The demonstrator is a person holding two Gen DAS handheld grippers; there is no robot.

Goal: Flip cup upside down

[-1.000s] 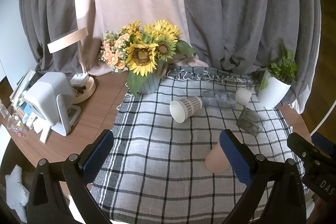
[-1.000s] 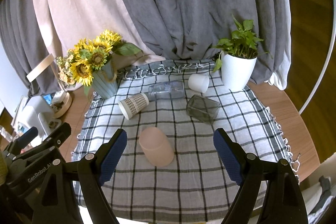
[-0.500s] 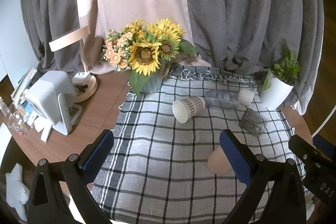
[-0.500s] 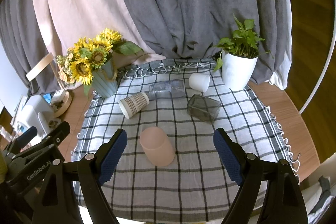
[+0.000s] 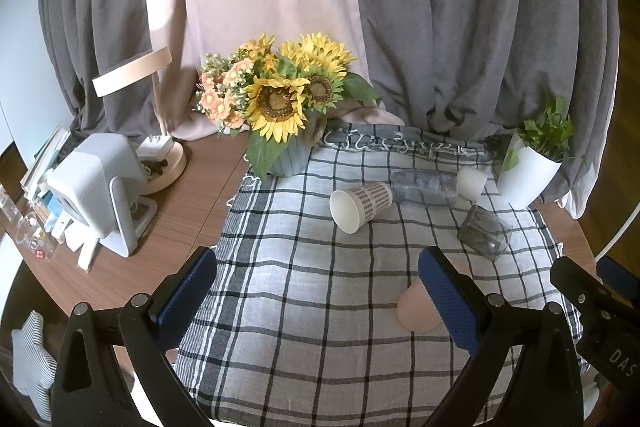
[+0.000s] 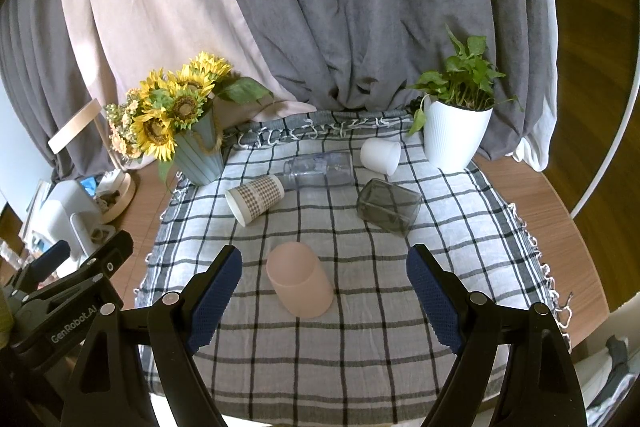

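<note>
Several cups sit on a checked cloth (image 6: 360, 339). A pink cup (image 6: 299, 285) stands upside down near the front; in the left wrist view (image 5: 416, 311) my right finger partly hides it. A patterned paper cup (image 6: 254, 198) (image 5: 361, 205), a clear cup (image 6: 320, 169) (image 5: 424, 187), a white cup (image 6: 380, 155) (image 5: 472, 183) and a dark glass cup (image 6: 389, 206) (image 5: 485, 233) lie on their sides further back. My left gripper (image 5: 318, 297) and right gripper (image 6: 324, 293) are both open and empty, held above the cloth's front.
A vase of sunflowers (image 6: 200, 151) (image 5: 286, 155) stands at the back left of the cloth. A white potted plant (image 6: 456, 135) (image 5: 528, 175) stands at the back right. A lamp (image 5: 160, 147) and a white device (image 5: 100, 187) sit on the wooden table at left. Curtains hang behind.
Both grippers have drawn back and risen slightly, so the scene looks a little farther. No object has moved.
</note>
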